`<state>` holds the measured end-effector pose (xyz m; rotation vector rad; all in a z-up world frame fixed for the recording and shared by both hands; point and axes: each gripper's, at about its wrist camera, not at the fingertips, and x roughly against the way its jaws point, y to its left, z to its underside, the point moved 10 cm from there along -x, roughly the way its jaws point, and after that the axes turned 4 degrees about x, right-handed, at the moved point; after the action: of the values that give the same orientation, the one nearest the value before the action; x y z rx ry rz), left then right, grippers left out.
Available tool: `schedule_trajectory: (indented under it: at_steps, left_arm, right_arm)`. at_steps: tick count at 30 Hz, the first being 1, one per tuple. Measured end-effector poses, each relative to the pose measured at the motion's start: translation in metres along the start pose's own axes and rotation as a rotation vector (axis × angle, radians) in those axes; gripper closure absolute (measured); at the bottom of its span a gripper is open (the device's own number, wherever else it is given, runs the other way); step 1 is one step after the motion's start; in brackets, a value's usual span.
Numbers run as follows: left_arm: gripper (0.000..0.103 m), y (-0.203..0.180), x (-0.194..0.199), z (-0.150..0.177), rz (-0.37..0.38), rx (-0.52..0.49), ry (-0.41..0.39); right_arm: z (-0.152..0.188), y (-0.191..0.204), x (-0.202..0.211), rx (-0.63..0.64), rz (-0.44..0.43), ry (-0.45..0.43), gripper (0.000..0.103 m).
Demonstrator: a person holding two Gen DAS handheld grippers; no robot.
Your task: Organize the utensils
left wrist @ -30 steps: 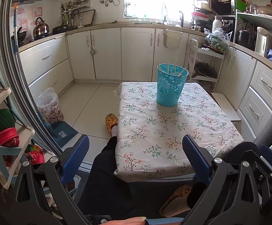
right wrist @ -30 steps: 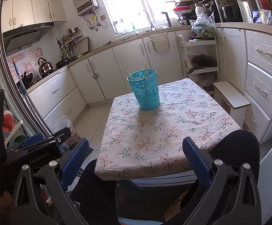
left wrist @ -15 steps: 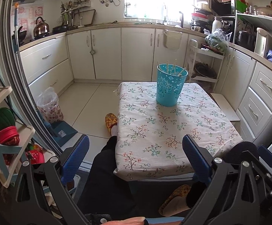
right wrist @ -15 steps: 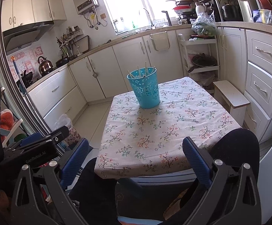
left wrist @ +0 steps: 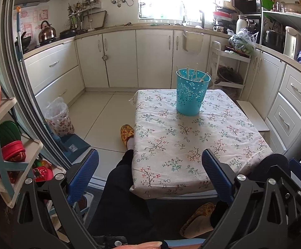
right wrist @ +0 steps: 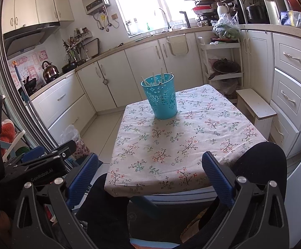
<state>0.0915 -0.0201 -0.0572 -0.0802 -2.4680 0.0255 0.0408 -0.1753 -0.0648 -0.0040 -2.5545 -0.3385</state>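
Note:
A turquoise perforated holder [left wrist: 192,92] stands upright at the far side of a small table with a floral cloth [left wrist: 181,145]. Several pale chopsticks [left wrist: 194,72] stick up out of it. It also shows in the right wrist view [right wrist: 161,97] with the chopsticks [right wrist: 160,76] inside. My left gripper [left wrist: 150,176] is open and empty, held low in front of the table's near edge. My right gripper [right wrist: 150,176] is open and empty too, also short of the near edge. Both are far from the holder.
The person's dark-clothed legs [left wrist: 127,197] and slippered feet [left wrist: 126,133] sit under and left of the table. A white stool [right wrist: 256,108] stands right of it. Cabinets [left wrist: 154,58] line the back and right. A shelf rack [left wrist: 3,141] stands at the left.
Both grippers have barely shifted; the view has drifted slightly. Nothing was taken hold of or let go.

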Motion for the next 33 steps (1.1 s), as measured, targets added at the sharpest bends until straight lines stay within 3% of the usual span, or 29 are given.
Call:
schedule_trajectory:
  at_steps: [33]
  left_arm:
    - [0.008,-0.0034,0.0037,0.0017,-0.008,-0.016,-0.004]
  right_arm:
    - [0.0,0.0024,0.0013,0.003,-0.002,0.0,0.008]
